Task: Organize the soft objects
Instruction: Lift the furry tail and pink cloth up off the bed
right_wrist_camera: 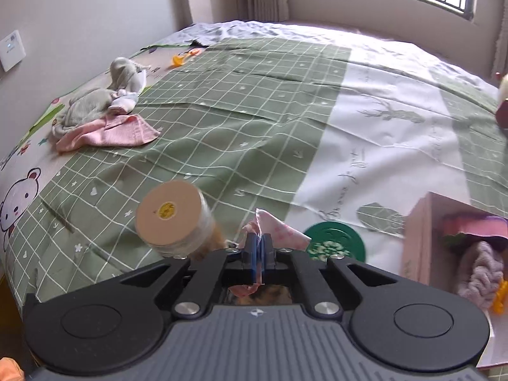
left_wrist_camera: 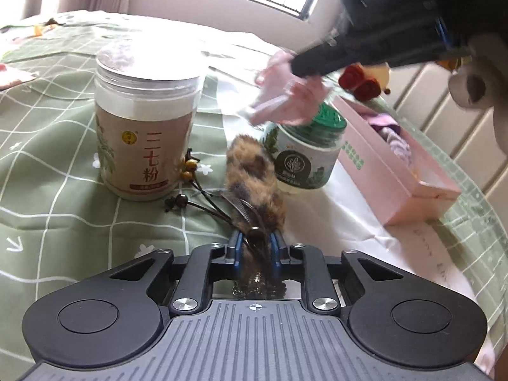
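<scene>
So there are two jars standing on the bed's green grid-pattern sheet (left_wrist_camera: 47,165): one tall clear plastic jar with a beige label and red Chinese characters (left_wrist_camera: 144,133), lid on, filled with a pale powder as far as I can tell, and one shorter white jar with a green lid (left_wrist_camera: 304,155), contents hidden. One long pink cardboard box (left_wrist_camera: 403,171) lies open just right of the green-lidded jar, and inside it are some soft knitted pieces in lilac and purple; exact count is hard to make out. The left gripper (left_wrist_camera: 255,244) is clamped on one fluffy brown-and-black spotted fur tail charm (left_wrist_camera: 254,174), which stretches forward between the two jars, with its dark cords and beads (left_wrist_camera: 185,187) trailing near the tall jar's base. The right gripper (right_wrist_camera: 259,250) has its jaws pinched together on one small pink patterned cloth (right_wrist_camera: 279,230), held up above the green-lidded jar. Further off in the right wrist view, a little heap sits near the wall side of the bed: one pink towel (right_wrist_camera: 111,135) with grey and white socks (right_wrist_camera: 104,101) bunched on it, touching each other.
</scene>
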{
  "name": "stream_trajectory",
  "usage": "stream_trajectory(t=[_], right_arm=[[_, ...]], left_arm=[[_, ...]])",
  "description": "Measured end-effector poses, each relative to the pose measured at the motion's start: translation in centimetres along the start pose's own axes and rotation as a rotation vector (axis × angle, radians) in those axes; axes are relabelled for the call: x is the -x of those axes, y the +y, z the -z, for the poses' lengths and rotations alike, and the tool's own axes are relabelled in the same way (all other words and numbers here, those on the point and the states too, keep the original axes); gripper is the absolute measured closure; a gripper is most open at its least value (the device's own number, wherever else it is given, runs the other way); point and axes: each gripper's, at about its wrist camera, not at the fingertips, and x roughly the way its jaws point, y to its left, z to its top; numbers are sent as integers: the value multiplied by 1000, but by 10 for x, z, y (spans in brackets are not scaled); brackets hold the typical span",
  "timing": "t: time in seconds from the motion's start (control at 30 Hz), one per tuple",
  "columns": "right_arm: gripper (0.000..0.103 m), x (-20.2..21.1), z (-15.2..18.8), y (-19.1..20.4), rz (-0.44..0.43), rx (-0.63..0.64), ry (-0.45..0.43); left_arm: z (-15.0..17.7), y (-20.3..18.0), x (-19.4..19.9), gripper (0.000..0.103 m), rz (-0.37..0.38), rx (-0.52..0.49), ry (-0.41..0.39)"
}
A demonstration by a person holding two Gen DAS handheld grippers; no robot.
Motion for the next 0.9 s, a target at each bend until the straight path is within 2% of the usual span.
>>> stream_trajectory(t=[0.1,0.23,0.3,0.43,0.53,0.7,0.9], right_arm=[[100,11,-7,-6,-9,8,-17],[100,52,-33,-13,-20,20,-98],[100,80,-51,-20,-11,19,-159],[100,145,-73,-47,24,-10,-299],[100,185,-76,-74,56,-40,-375],[100,231,-58,-131,130,-94,-442],[100,249,-16,-201,179,-185,-455]], left_arm=[[-14,-8,10,90,14,-37,-18],[-68,-31,45,90,13,-147,-109],[-103,-47,63,90,-16,-218,-161],[-168,-80,89,90,-123,-340,-267],[-202,-107,105,90,-120,-351,-333],[-224,-170,100,90,-90,-410,-384],[-207,-248,54,90,-11,-488,-317]])
